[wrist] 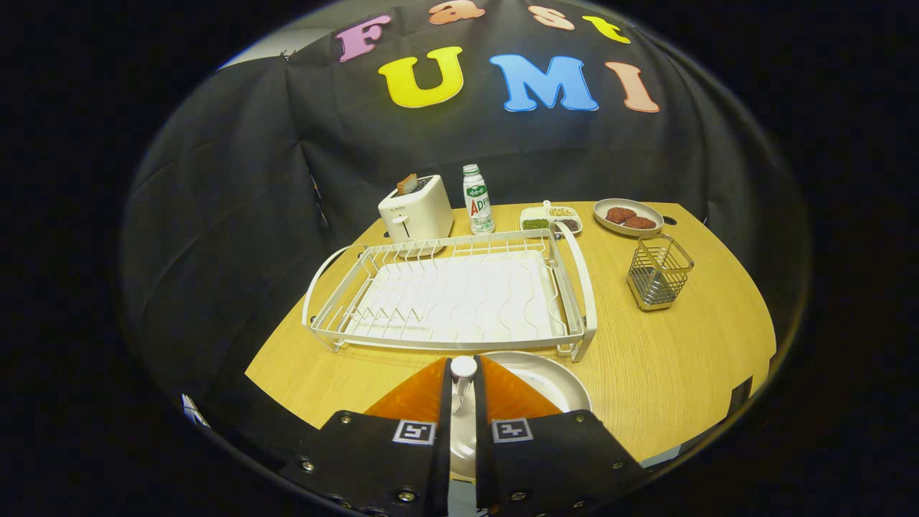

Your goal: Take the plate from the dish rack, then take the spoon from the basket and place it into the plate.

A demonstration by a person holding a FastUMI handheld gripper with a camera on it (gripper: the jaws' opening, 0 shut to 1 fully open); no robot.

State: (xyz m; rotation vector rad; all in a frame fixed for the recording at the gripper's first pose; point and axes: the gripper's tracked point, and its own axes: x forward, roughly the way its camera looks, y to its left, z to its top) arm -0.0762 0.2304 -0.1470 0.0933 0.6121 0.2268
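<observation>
Gripper (463, 388) nearly closed, fingers pinching the spoon (462, 373) handle upright between them over the plate (553, 380), which sits on the table in front of the empty rack (452, 294); basket (658, 271) empty; placing step, next lower and release into plate.

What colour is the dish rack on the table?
White, wire frame and ribbed tray alike; the gripper view shows the dish rack just beyond the gripper, shut on a spoon.

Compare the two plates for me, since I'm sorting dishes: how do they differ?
The near plate lies under the tongs, which pinch a spoon over it; the far plate sits beyond the wire basket. The near plate holds no food; the far one holds brown patties. Both rest on the table.
</observation>
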